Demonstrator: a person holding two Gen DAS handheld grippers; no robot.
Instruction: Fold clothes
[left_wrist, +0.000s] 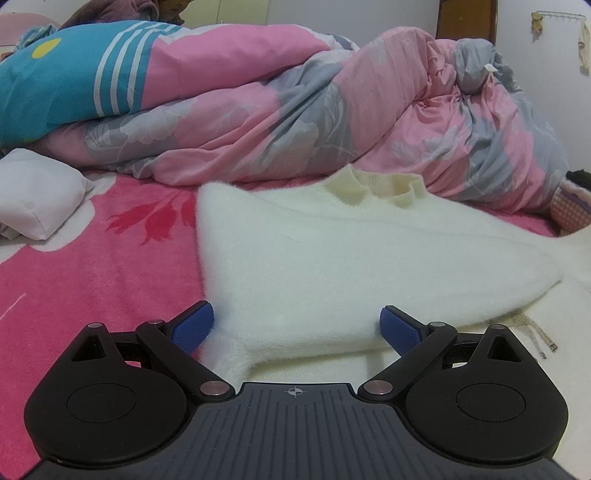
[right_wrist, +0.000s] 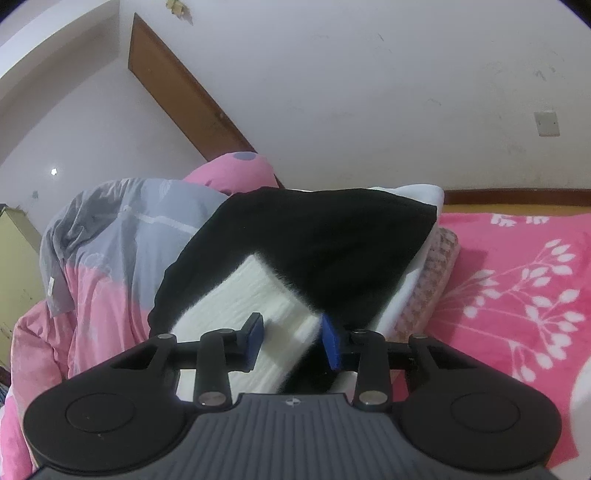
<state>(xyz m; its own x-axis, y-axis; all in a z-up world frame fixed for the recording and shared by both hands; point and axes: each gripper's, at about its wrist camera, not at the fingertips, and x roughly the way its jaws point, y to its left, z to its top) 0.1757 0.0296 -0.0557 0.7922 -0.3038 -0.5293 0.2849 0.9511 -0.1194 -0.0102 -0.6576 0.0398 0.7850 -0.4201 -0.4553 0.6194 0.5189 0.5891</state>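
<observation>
Now L hand-held gripper (left_wrist: 297, 325) splayed over white sweater (left_wrist: 332, 258); R hand-held gripper (right_wrist: 291, 338) clamps sleeve (right_wrist: 266, 314).

Left gripper (left_wrist: 297, 325) jaws spread wide, right gripper (right_wrist: 291, 338) jaws narrowed, apparently pinching fabric.

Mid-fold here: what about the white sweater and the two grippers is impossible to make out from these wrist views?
- Left wrist view: the white sweater runs off the right edge; its right sleeve is cut off.
- Left wrist view: the sweater's hem is hidden under the left gripper.
- Right wrist view: whether the right gripper pinches the white fabric is unclear; blurred.
- Right wrist view: a black garment hides what lies behind.
</observation>
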